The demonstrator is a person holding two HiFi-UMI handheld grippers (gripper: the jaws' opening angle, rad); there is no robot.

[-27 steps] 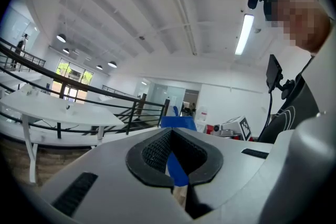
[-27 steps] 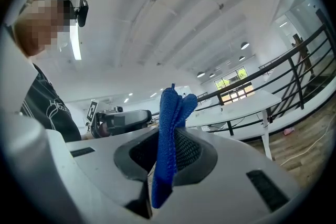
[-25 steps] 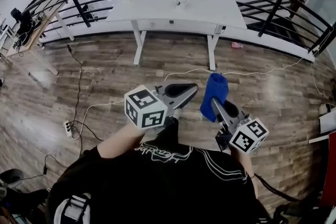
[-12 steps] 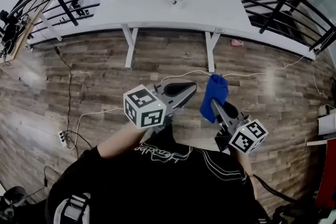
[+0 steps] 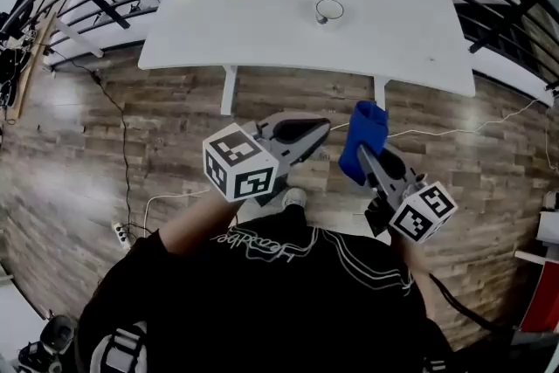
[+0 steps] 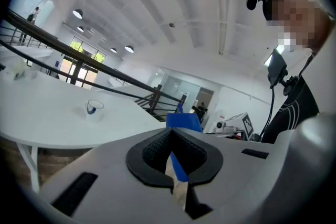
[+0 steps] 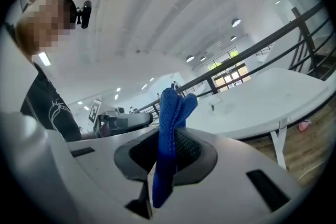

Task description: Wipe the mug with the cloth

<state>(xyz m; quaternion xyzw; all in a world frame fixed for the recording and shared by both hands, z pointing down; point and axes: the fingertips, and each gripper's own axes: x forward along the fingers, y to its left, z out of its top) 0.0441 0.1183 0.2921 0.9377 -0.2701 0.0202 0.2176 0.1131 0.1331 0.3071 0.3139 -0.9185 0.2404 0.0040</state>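
The right gripper (image 5: 361, 155) pinches a bunched blue cloth (image 5: 367, 127); left gripper (image 5: 321, 127) is pressed together.

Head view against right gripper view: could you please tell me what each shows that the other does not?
Only the head view shows the power strip and cables on the floor, and the marker cube on the right gripper. Only the right gripper view shows ceiling lights and the jaws shut on the blue cloth. Both show the white table with the mug standing on it.
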